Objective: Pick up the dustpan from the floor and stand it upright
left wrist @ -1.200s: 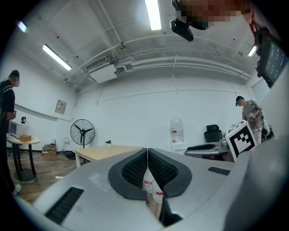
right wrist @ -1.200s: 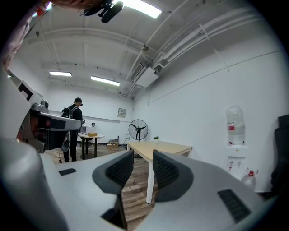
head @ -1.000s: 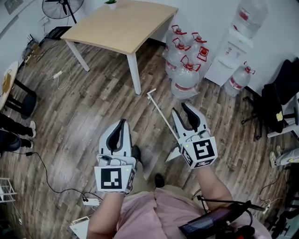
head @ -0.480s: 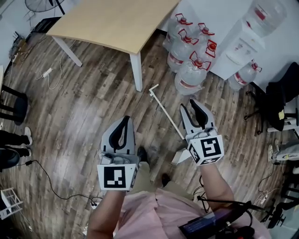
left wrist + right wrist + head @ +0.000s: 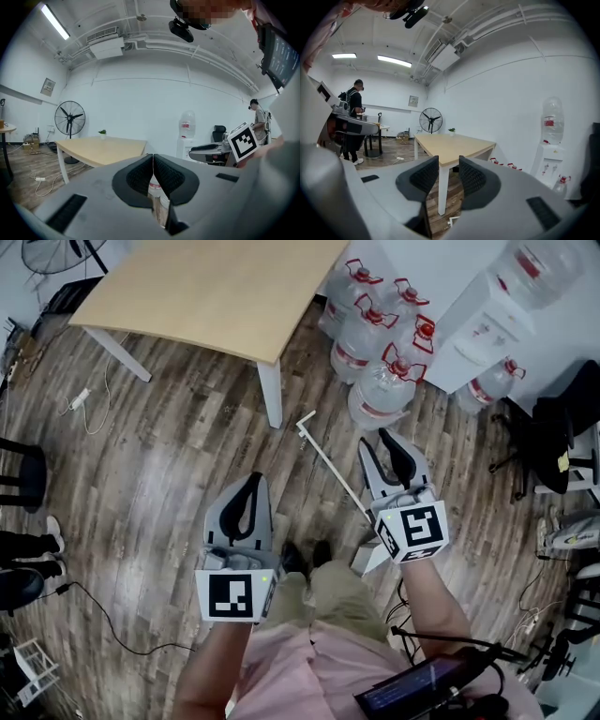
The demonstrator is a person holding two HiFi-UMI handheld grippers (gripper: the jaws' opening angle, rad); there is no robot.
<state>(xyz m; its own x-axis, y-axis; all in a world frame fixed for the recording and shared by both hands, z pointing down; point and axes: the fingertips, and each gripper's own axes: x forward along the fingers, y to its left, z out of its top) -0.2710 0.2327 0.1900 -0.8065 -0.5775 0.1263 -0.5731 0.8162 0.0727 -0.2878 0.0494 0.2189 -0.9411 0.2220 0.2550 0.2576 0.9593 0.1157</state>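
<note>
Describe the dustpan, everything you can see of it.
The dustpan is white, seemingly plastic, with a long thin handle ending in a short crosspiece near the table leg. It lies on the wooden floor, not upright; its pan end is partly hidden behind the right gripper, whose jaws stand apart and empty. Nothing grips it.
</note>
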